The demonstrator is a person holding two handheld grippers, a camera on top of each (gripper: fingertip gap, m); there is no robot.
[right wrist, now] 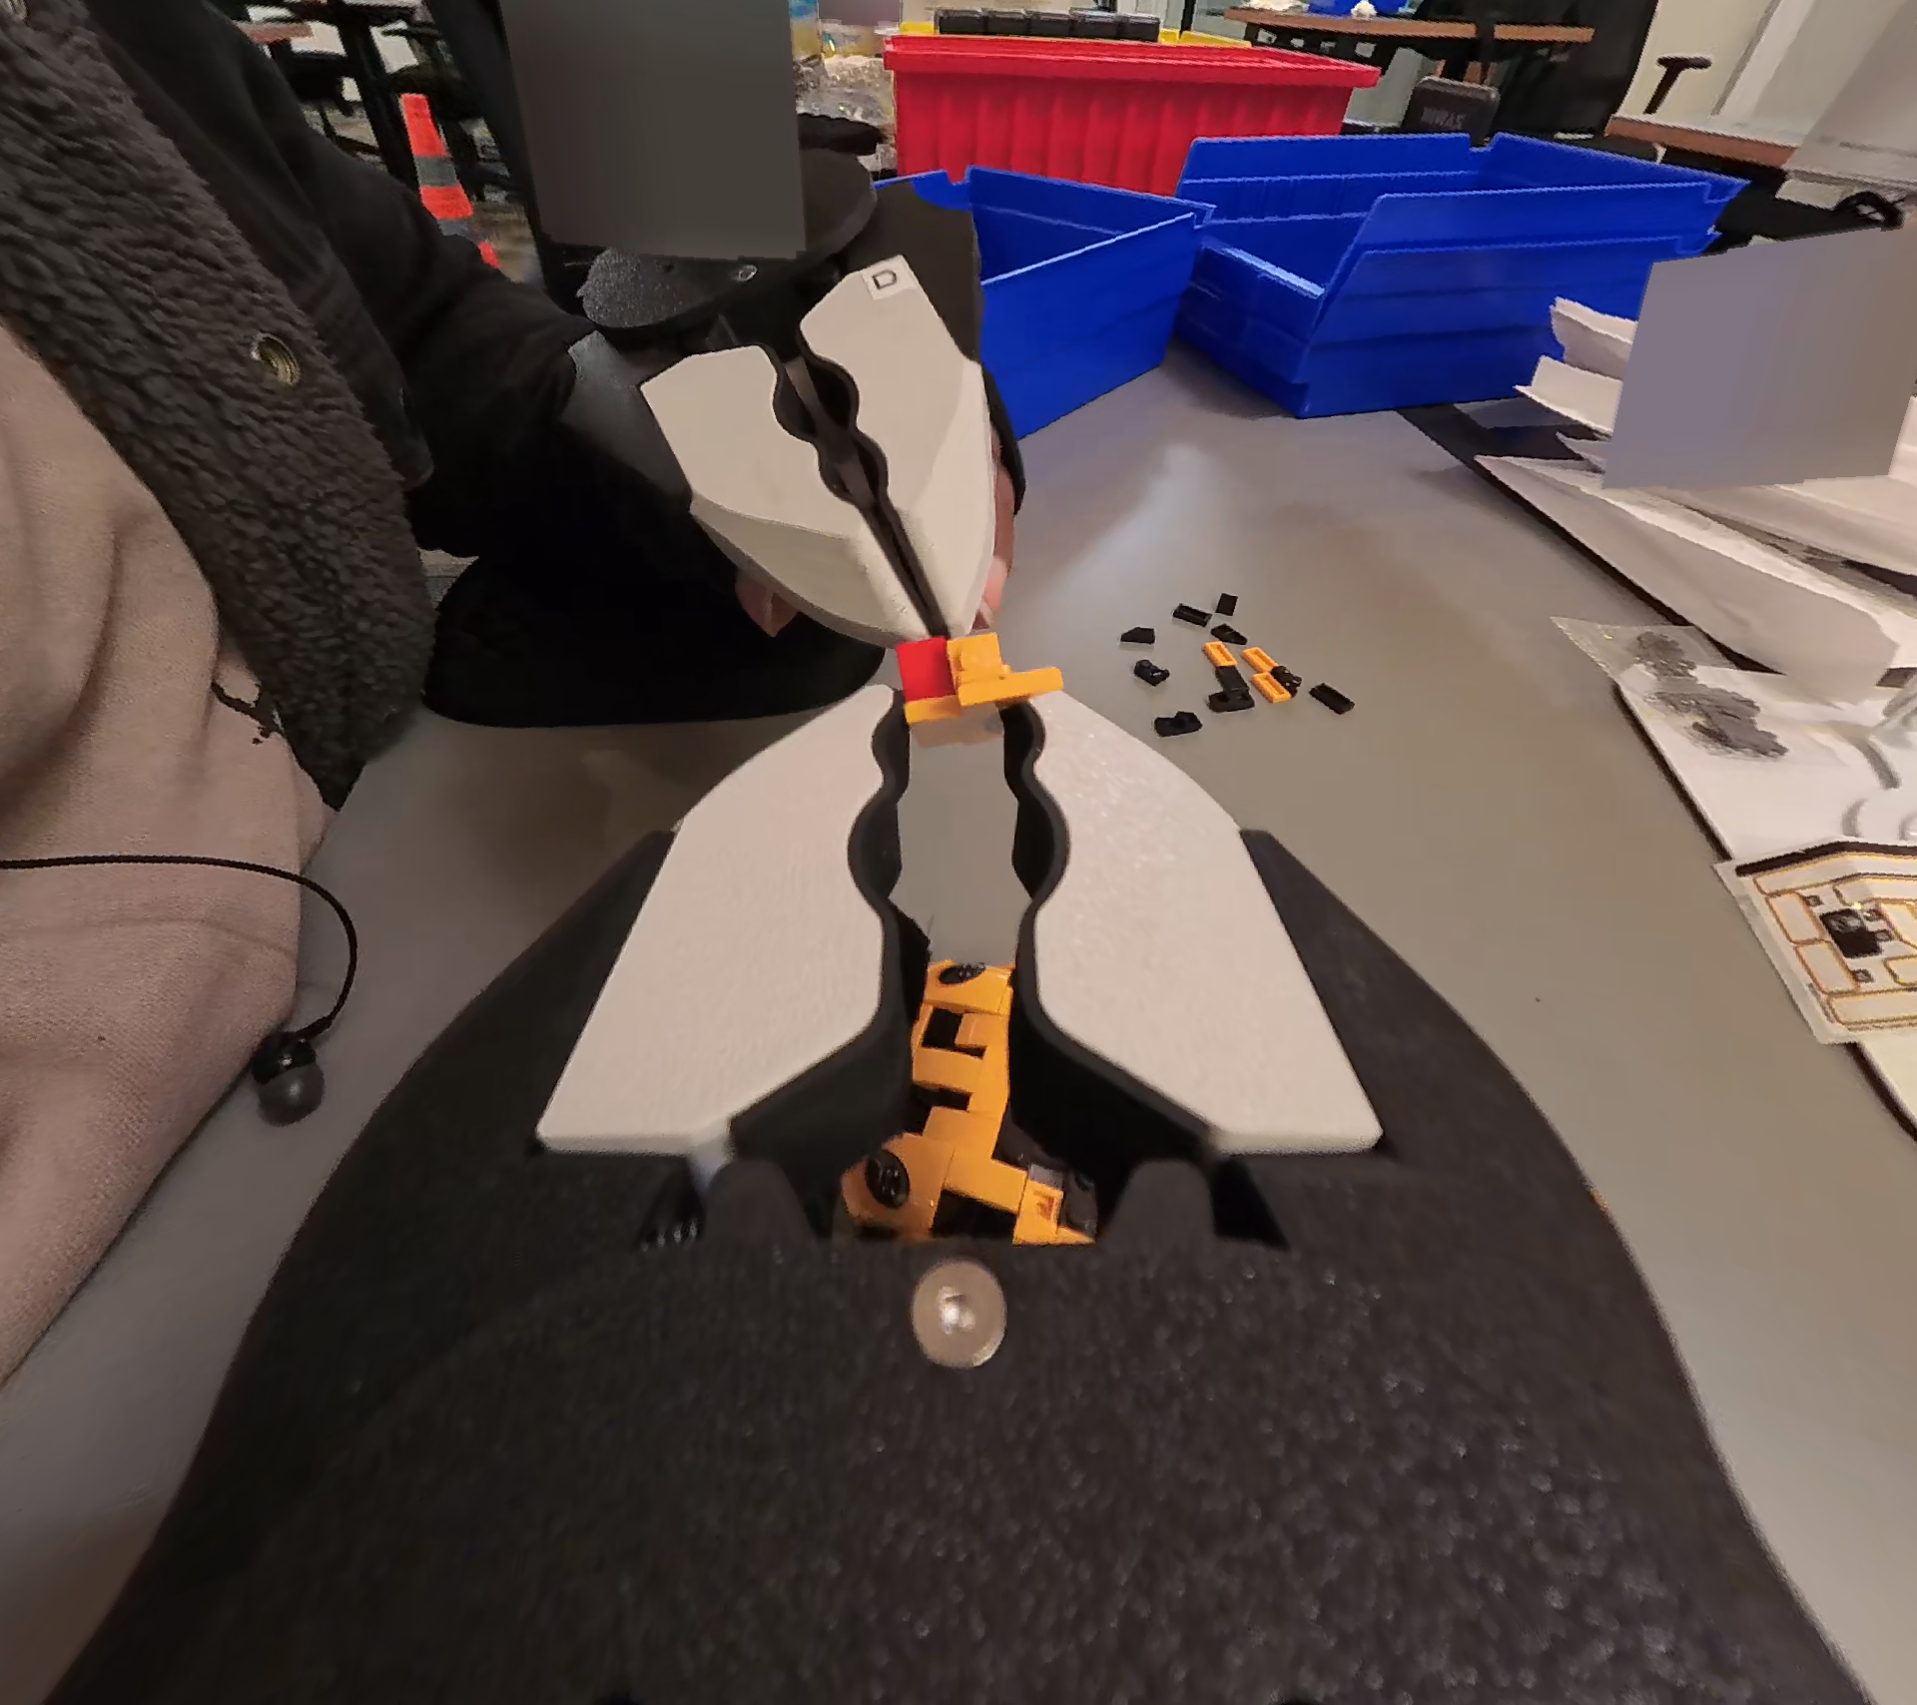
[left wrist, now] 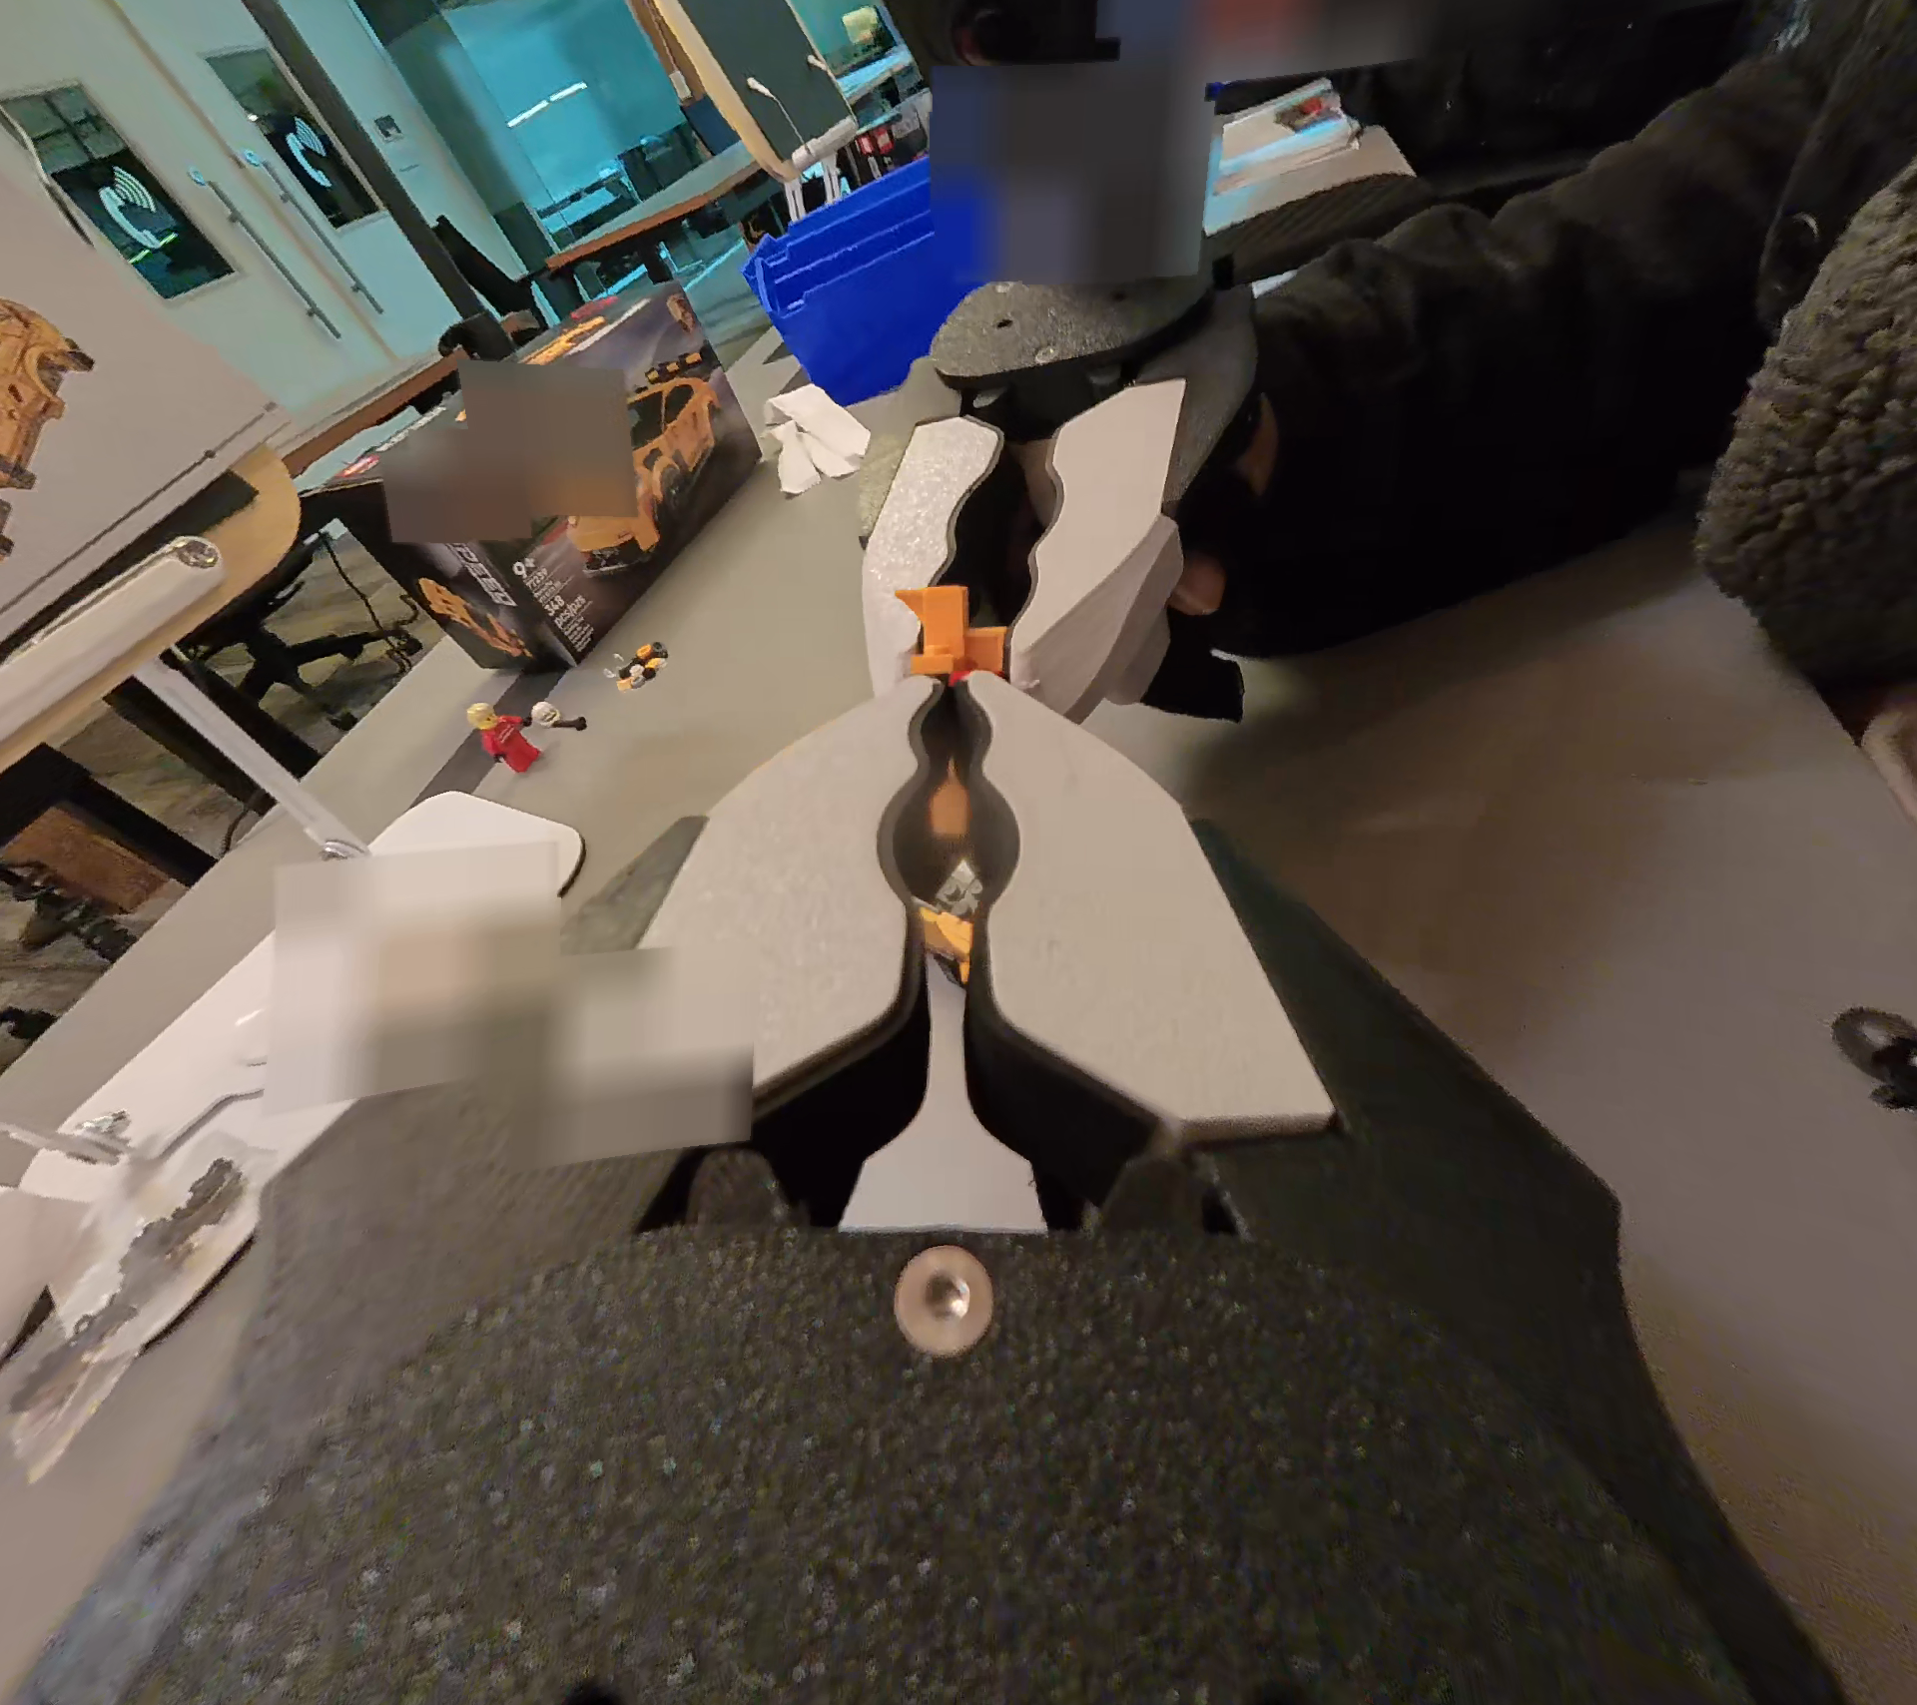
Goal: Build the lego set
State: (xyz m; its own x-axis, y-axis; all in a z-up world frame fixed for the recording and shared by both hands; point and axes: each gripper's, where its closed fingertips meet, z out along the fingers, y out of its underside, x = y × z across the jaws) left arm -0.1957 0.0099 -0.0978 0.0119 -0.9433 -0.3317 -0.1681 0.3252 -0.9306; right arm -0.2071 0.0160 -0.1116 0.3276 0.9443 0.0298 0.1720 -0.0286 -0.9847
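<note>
I held left hand-held gripper (left wrist: pixel 949 693) pinched on red brick (right wrist: pixel 921 668), right hand-held gripper (right wrist: pixel 960 706) clamping orange sub-assembly (right wrist: pixel 980 680), apparently for mating above bench (right wrist: pixel 1349 877).

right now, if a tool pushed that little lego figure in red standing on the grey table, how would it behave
The small red-suited plastic lego minifigure would probably tip over easily: it stands upright and tall on narrow feet. It looks light and rigid, so it would likely slide across the smooth grey table afterwards rather than bend.

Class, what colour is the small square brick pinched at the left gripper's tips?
Red: the small square brick, joined to an orange piece, shows best in the right wrist view.
</note>
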